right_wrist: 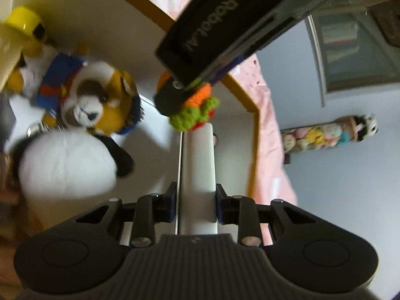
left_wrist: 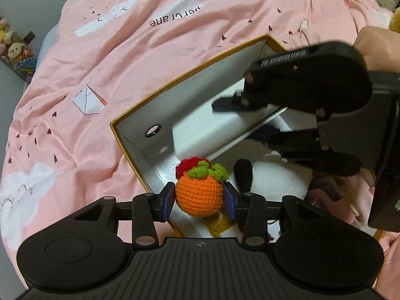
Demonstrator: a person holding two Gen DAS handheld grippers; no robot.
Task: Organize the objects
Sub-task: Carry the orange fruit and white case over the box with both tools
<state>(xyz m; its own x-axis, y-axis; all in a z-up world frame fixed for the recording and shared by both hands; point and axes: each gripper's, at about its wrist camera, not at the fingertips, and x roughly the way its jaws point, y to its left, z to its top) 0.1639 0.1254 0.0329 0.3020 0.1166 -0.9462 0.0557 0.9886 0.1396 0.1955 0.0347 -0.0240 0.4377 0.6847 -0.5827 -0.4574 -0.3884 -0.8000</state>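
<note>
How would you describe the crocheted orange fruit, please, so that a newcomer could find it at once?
On the pink bedspread lies an open gold-rimmed box. Over its near corner, the left gripper holds the crocheted orange fruit between its jaws. Unlike the plush toys nearby, it is a small orange ball with a green leafy top.

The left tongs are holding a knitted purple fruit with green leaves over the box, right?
Not quite: the knitted fruit is orange, not purple. The left wrist view shows it squeezed in the left tongs, green leaves on top, over the box.
</note>
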